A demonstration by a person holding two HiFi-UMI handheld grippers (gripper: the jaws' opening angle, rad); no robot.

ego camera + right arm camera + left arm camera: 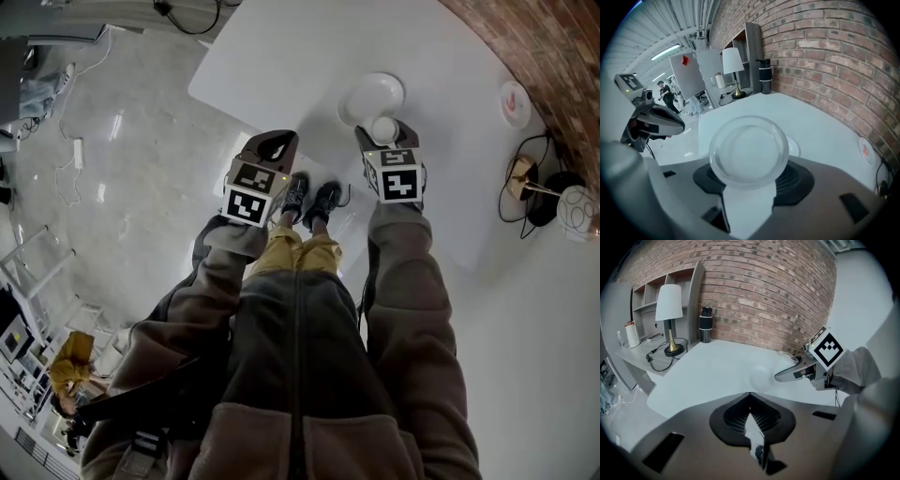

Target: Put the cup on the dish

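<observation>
Right there, upper middle of the head view: gripping the clear cup (383,127) in the right gripper (384,136), clamped across its sides by both jaws. Hanging at the lower rim of the white dish (373,89) on the white table (281,56); cannot tell about contact between the two.

Looking around now. Upper right of the head view, close to the brick wall (553,47): a small white disc (514,101) with a red mark, well apart from the dish. Far end of the table in the left gripper view, left of frame: a lamp (669,303) with a white shade and, just right of it, a black flask (705,325). All well clear of cup and dish. Left of centre in the head view, carrying the left gripper (277,142) clenched tight on nothing, at the table's edge, with the person's dark shoes (311,199) just below in frame.

Back to the cup. Facing the right gripper view mouth-first, seen as a nearly full ring, so sighting almost straight down its long axis. Round from overhead as well, mouth up. Peeking out just right of it, the dish rim.
</observation>
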